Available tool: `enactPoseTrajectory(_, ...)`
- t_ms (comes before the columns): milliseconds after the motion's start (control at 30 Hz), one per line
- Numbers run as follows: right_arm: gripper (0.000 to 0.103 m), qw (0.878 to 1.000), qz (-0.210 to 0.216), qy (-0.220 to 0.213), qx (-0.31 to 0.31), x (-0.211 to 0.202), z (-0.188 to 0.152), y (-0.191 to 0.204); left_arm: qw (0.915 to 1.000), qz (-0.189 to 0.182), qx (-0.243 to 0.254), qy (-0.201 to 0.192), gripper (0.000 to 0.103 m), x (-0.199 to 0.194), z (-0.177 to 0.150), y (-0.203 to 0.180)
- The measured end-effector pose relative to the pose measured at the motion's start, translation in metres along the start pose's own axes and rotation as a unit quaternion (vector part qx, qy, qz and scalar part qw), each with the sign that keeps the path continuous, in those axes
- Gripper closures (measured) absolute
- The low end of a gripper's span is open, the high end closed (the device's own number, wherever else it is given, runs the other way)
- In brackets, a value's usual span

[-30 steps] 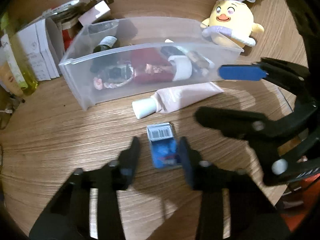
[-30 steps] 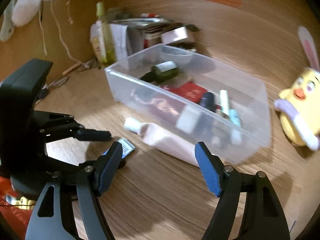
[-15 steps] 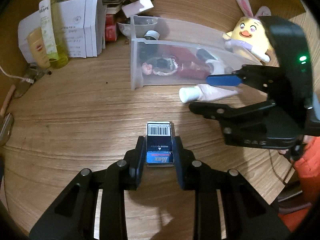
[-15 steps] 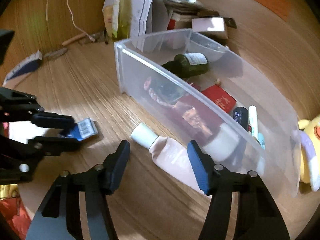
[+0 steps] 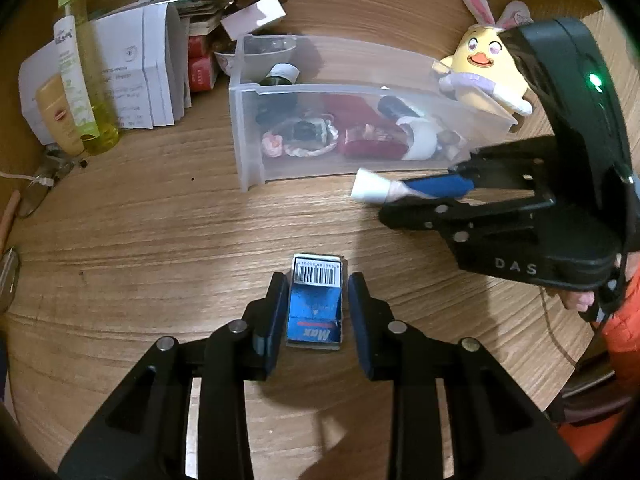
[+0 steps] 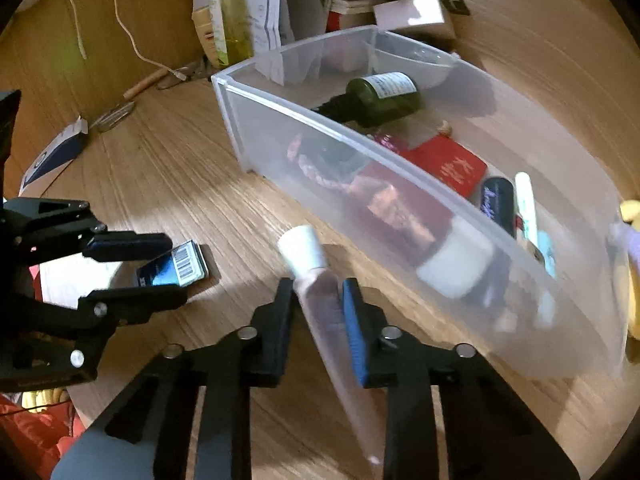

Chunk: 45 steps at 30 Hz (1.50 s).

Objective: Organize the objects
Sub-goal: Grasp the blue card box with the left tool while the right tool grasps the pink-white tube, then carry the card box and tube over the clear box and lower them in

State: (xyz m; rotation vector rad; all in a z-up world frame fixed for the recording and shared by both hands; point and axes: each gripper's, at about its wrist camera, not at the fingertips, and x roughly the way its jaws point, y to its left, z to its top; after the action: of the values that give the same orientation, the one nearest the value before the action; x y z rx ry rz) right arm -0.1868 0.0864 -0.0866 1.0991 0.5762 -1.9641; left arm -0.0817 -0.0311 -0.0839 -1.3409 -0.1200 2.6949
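A small blue box (image 5: 315, 308) with a barcode lies flat on the wooden table. My left gripper (image 5: 316, 284) straddles it; its jaws are opening, with a thin gap on each side of the box. The right wrist view shows the same blue box (image 6: 172, 270) between the left gripper's fingers (image 6: 132, 246). My right gripper (image 6: 318, 286) is shut on a pink tube (image 6: 324, 312) with a white cap, just in front of the clear plastic bin (image 6: 360, 136). In the left wrist view the right gripper (image 5: 394, 200) pinches the tube (image 5: 370, 190) beside the bin (image 5: 360, 89).
The bin holds a dark green bottle (image 6: 380, 94), a red packet (image 6: 452, 164) and several small cosmetics. A yellow plush chick (image 5: 486, 68) sits behind its right end. A yellow-green bottle (image 5: 76, 72), folded papers (image 5: 136, 76) and boxes crowd the back left. A white cable (image 6: 128, 36) trails nearby.
The right gripper came down over the pink tube and its jaws closed on it. The left gripper's fingers, tight against the blue box half a second ago, now stand slightly off it.
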Motion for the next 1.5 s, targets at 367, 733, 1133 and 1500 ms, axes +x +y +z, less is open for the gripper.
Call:
enactPoseTrajectory(367, 0.098, 0.998, 0.008, -0.053, 0.039, -0.032, -0.017, 0.001, 0.9996, 0.005, -0.016, -0.022, 0.076, -0.009, 0.003, 0.002)
enactPoseTrajectory(733, 0.097, 0.997, -0.006, -0.062, 0.043, -0.044, -0.017, 0.009, 0.997, 0.013, -0.021, -0.074, 0.076, -0.042, 0.016, -0.002)
enactPoseTrajectory(1133, 0.068, 0.999, 0.019, -0.032, 0.001, 0.003, 0.01, 0.043, 0.9923, 0.02, -0.049, -0.112, 0.076, -0.068, 0.021, 0.015)
enactPoseTrajectory(1500, 0.082, 0.996, 0.003, -0.084, 0.041, -0.03, 0.004, 0.029, 0.9878, 0.009, -0.054, -0.146, 0.076, -0.076, 0.042, 0.011)
